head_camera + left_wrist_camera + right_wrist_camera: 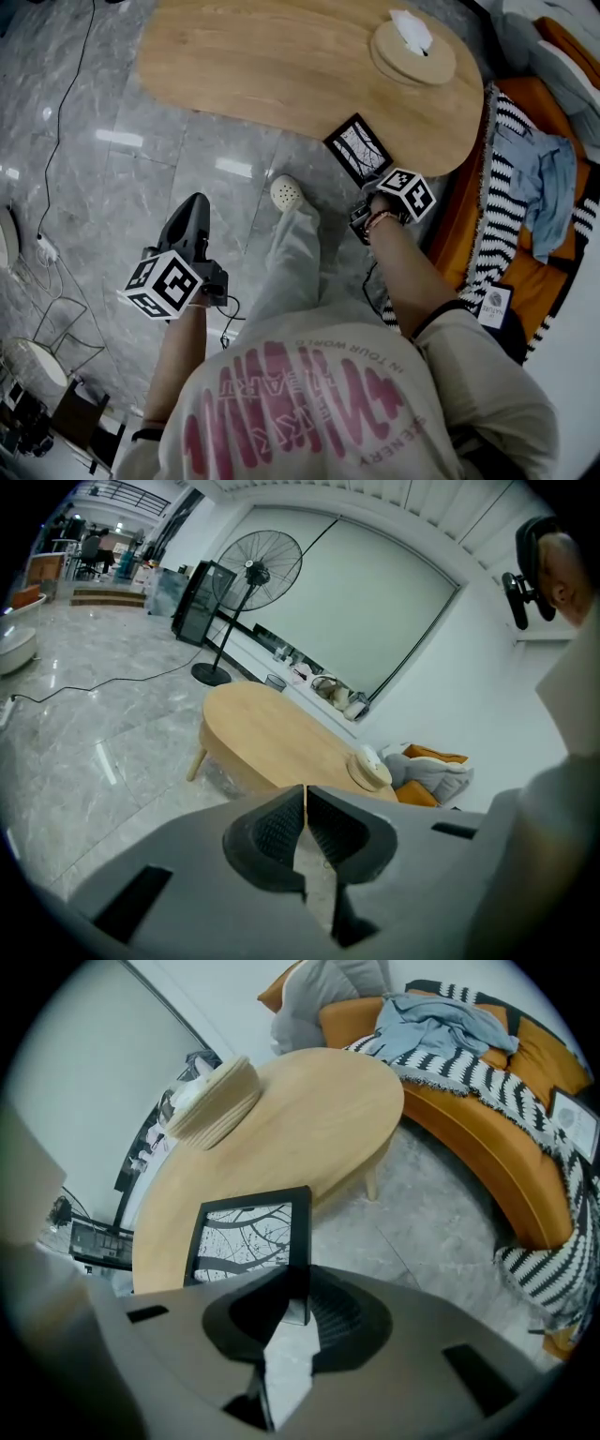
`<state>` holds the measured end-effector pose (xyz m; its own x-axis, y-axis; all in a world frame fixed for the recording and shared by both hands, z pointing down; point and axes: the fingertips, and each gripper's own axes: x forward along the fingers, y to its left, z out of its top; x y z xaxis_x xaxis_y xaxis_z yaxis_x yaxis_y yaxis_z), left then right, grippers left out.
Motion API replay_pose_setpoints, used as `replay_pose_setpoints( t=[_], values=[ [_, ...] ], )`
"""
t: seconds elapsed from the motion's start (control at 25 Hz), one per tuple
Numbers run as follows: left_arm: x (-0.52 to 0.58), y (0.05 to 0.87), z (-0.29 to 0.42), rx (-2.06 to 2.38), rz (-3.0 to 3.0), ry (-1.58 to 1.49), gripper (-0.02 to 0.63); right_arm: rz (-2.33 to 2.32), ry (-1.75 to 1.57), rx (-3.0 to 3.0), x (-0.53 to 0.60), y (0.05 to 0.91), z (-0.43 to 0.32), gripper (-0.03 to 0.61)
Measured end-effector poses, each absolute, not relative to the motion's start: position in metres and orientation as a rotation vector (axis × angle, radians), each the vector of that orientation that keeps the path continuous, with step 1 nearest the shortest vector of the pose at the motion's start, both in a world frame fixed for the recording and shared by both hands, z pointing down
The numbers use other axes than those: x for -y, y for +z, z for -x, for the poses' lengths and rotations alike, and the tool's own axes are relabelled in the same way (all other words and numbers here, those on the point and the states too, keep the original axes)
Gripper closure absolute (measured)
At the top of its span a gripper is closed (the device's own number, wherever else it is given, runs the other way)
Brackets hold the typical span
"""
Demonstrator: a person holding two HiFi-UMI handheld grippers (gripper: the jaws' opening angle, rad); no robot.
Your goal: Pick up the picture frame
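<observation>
The picture frame (356,148) is black-edged with a branch print and hangs at the near edge of the oval wooden table (281,66). My right gripper (373,190) is shut on its lower corner. In the right gripper view the frame (246,1241) rises from between the jaws of that gripper (298,1302), which clamp its right-hand edge. The table (319,1119) lies behind it. My left gripper (197,204) hangs over the marble floor to the left, well away from the frame. Its jaws (305,808) are shut with nothing between them.
A round wooden tissue box (412,52) sits on the table's far right end. An orange sofa (553,272) with a striped blanket (497,216) and a blue garment (544,178) stands on the right. The person's shoe (286,194) is near the table. A cable (56,159) crosses the floor at left.
</observation>
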<state>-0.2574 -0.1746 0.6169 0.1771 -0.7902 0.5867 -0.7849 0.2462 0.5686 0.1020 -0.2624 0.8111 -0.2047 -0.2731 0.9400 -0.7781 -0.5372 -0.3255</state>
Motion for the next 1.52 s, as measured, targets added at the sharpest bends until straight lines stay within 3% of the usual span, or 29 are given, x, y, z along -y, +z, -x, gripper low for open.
replay_pose_setpoints(
  t=[0.68,1.16,1.52],
  values=[
    [0.225,0.549,0.166,1.402,-1.781,0.0,0.6,-1.419,1.913,1.385,0.194,0.736,-0.09,0.506],
    [0.247,0.459,0.132,1.425,-1.946,-0.089,0.6,-1.435,1.953,1.73,0.235,0.614,-0.067,0.506],
    [0.244,0.379,0.117,1.422,-2.082,-0.203,0.6,-1.478,1.79,2.103,0.268,0.506,-0.073,0.506]
  ],
)
